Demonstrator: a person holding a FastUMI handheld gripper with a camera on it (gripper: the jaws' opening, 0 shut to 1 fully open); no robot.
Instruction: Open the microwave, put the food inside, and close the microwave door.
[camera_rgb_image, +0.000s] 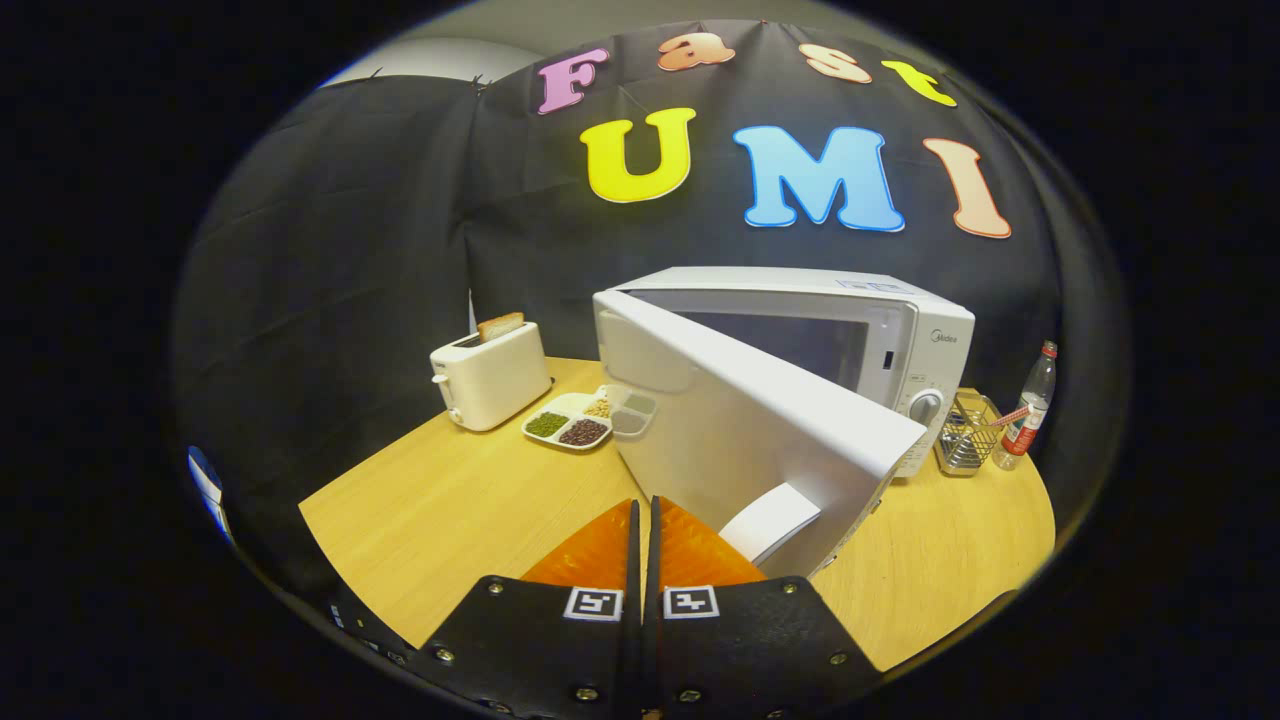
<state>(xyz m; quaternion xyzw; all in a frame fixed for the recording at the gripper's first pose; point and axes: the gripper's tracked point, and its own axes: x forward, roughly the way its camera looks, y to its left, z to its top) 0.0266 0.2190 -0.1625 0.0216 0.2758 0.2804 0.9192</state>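
Indoors, wooden table (450, 510) against black cloth; hand-held gripper (642, 515) fingers together.

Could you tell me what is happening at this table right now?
A person's handheld gripper faces a white microwave whose door stands swung open. Its fingers are closed together, holding nothing, beside the door's handle. The divided food plate still sits on the table near the toaster.

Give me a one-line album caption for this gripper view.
Hand-held gripper, fingers closed and empty, beside the open microwave door; divided food tray waits by the toaster.
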